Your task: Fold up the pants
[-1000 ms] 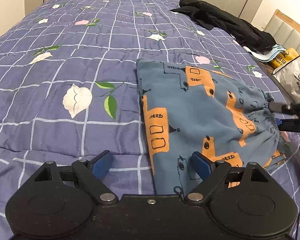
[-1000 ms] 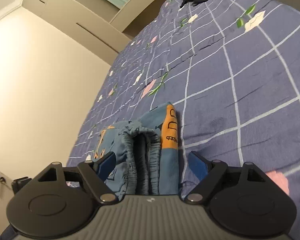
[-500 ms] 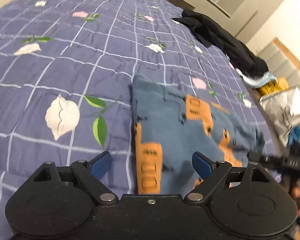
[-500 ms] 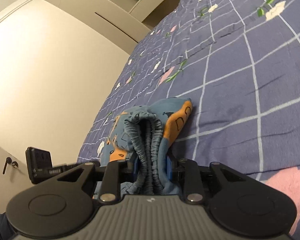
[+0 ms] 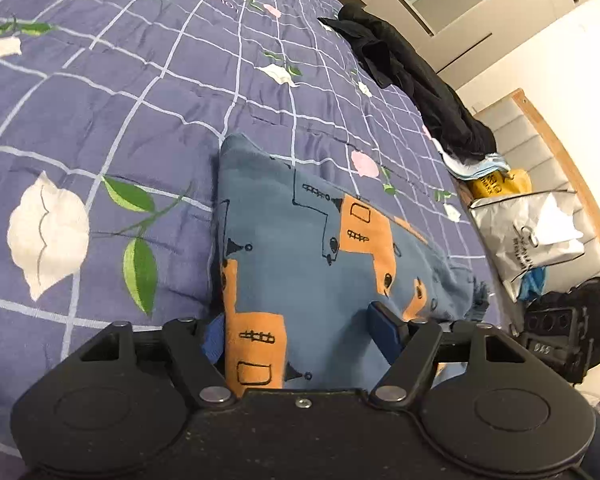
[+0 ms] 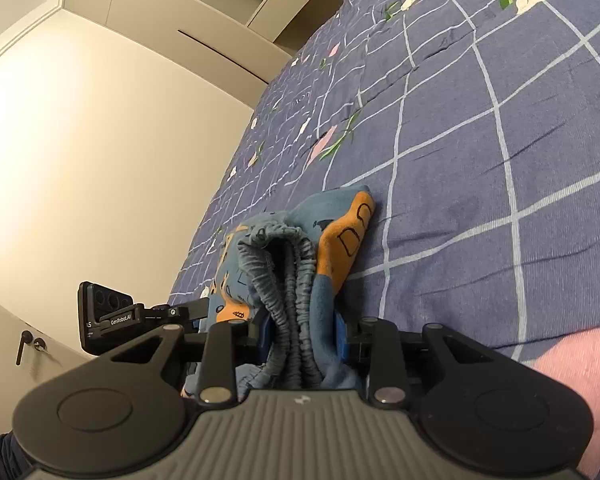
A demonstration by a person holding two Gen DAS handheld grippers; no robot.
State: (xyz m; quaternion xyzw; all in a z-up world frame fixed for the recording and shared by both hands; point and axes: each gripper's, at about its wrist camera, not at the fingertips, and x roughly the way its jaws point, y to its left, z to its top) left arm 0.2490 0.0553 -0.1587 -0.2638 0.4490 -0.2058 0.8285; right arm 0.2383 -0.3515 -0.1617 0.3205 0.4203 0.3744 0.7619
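Folded blue pants [image 5: 300,240] with orange house prints lie on the purple checked bedspread [image 5: 100,120]. My left gripper [image 5: 300,328] straddles their near corner and its jaws are closing; one pad is beside the cloth's left edge, the other rests on top, and they stand well apart. My right gripper [image 6: 302,332] has the bunched elastic waistband of the pants [image 6: 340,232] pinched between its pads, with the jaws easing slightly open. The right gripper's body [image 5: 560,328] shows at the far right of the left wrist view, and the left gripper's body [image 6: 112,316] at the left of the right wrist view.
Black clothing [image 5: 420,80] lies across the far side of the bed. A silver bag [image 5: 532,232] and a yellow bag [image 5: 496,184] lean against the padded headboard [image 5: 548,128]. Cupboard doors [image 6: 160,40] and a door handle [image 6: 24,344] stand beyond the bed's edge.
The left gripper has slid forward over the pants' corner, tilted, and narrowed its jaws. The right gripper closed on the waistband, which now bunches up between its pads.
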